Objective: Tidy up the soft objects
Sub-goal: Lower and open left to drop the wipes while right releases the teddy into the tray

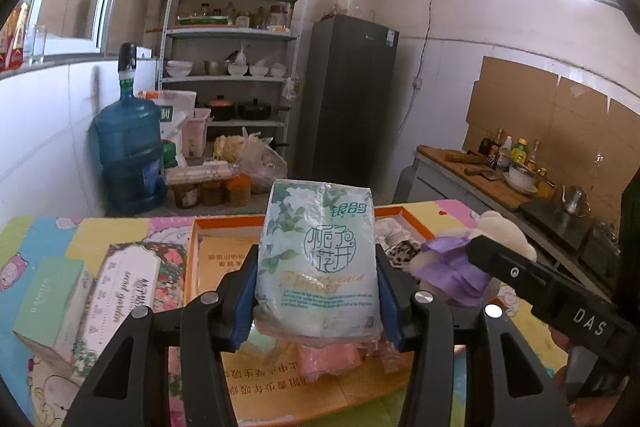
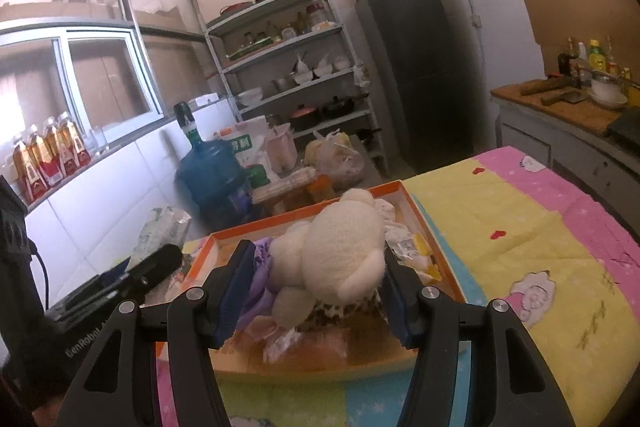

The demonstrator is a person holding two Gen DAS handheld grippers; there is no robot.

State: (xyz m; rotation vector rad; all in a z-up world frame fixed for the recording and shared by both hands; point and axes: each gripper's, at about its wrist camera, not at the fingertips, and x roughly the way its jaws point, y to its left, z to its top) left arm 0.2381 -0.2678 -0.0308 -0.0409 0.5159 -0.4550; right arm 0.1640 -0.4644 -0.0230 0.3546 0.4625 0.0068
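Observation:
My left gripper (image 1: 318, 301) is shut on a pale green tissue pack (image 1: 318, 259), held upright above the orange-rimmed box (image 1: 194, 239). In the right wrist view my right gripper (image 2: 316, 301) is shut on a cream plush bear (image 2: 340, 251) in a purple dress, hanging over the same orange-rimmed box (image 2: 420, 215). The bear (image 1: 500, 235) and the right gripper's black finger also show at the right of the left wrist view. The tissue pack (image 2: 164, 231) shows at the left of the right wrist view. A pink packet (image 1: 328, 355), a leopard-print cloth (image 1: 404, 251) and other soft items lie in the box.
Two tissue boxes, one green (image 1: 48, 299) and one floral (image 1: 124, 291), lie on the cartoon-print cloth (image 2: 540, 247) left of the orange box. Beyond the table stand a blue water jug (image 1: 128, 147), a shelf rack (image 1: 236, 59), a dark fridge (image 1: 352, 95) and a counter with bottles (image 1: 504, 167).

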